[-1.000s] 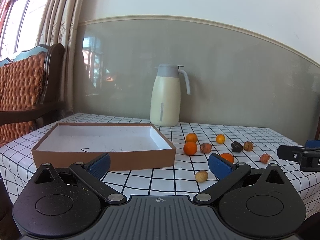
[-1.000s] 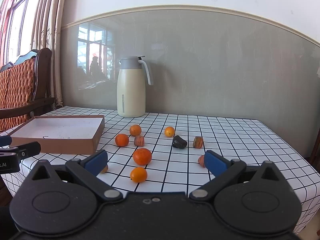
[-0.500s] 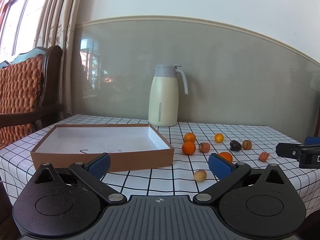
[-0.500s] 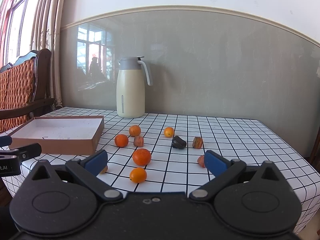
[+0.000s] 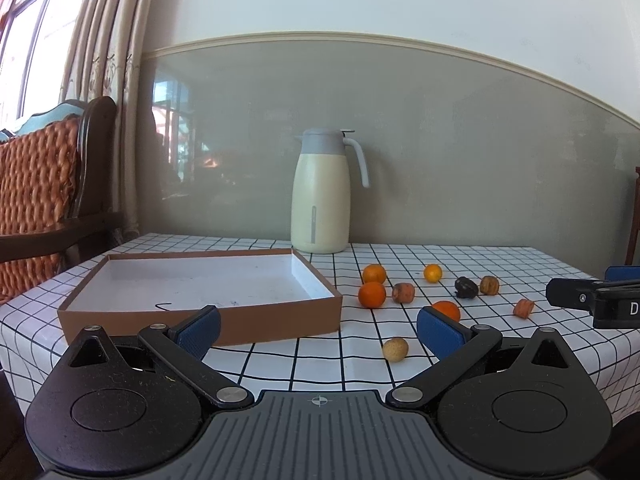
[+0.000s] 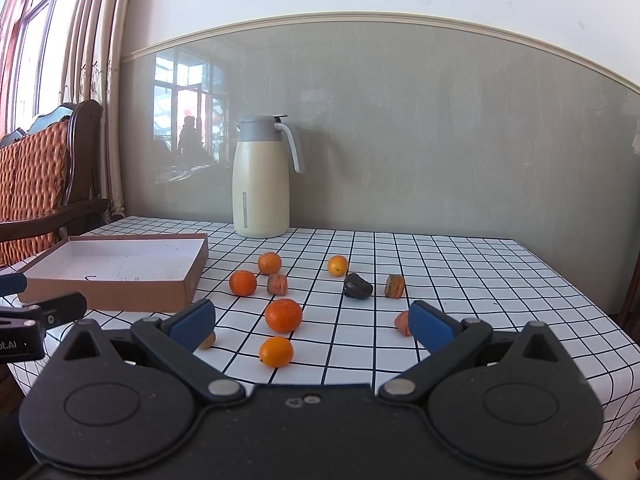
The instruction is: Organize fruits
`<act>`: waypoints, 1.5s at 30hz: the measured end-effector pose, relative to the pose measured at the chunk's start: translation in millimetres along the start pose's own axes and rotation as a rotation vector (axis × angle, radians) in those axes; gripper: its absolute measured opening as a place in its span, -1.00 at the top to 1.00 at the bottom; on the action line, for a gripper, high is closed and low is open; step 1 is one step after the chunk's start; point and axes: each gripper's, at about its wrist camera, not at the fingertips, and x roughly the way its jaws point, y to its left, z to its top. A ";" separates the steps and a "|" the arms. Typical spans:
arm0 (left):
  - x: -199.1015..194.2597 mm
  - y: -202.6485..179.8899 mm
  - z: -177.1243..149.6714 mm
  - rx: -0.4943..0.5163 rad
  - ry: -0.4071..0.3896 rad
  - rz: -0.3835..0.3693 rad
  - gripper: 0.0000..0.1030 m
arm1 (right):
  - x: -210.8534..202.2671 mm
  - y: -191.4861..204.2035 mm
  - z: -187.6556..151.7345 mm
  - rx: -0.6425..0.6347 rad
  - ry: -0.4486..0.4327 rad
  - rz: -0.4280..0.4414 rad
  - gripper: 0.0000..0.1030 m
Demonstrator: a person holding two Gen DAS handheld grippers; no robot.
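Several small fruits lie loose on the checked tablecloth: oranges (image 6: pixel 283 315) (image 6: pixel 276 351) (image 6: pixel 243 283), a dark fruit (image 6: pixel 358 286), brownish pieces (image 6: pixel 395 286) and a pale round one (image 5: pixel 395 349). An empty brown cardboard box (image 5: pixel 200 312) (image 6: pixel 120 292) with a white inside sits to their left. My left gripper (image 5: pixel 318 330) hovers open at the table's front edge, in front of the box corner. My right gripper (image 6: pixel 311 326) is open too, above the near oranges, holding nothing. Each gripper's tip shows at the edge of the other's view.
A cream thermos jug (image 5: pixel 322 196) (image 6: pixel 262 184) stands at the back against the grey wall. A wooden chair with an orange woven cushion (image 5: pixel 36 200) is beside the table's left end. The table's right edge (image 6: pixel 580 292) drops off past the fruits.
The left wrist view has shifted slightly, so the box and jug sit a bit further left. The right view barely moved. Nothing was picked up.
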 end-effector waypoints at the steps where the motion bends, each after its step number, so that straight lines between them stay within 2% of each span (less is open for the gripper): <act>1: 0.3 -0.1 -0.1 0.002 0.002 0.003 -1.00 | 0.0 0.0 0.0 -0.001 0.000 0.000 -0.88; 33: -1.6 -5.0 0.2 0.016 -0.010 0.012 -1.00 | 0.9 1.5 -1.9 -0.002 0.003 0.000 -0.88; 39: 4.3 -8.6 1.9 0.034 0.015 0.002 -1.00 | 8.7 4.7 -0.5 -0.038 0.054 0.012 -0.88; 43: 13.2 -13.4 4.9 0.048 0.029 -0.028 -0.99 | 15.9 9.6 1.3 -0.096 0.080 0.002 -0.78; 45: 18.2 -18.8 4.9 0.060 0.023 -0.041 -0.99 | 22.7 10.3 1.4 -0.112 0.085 0.003 -0.60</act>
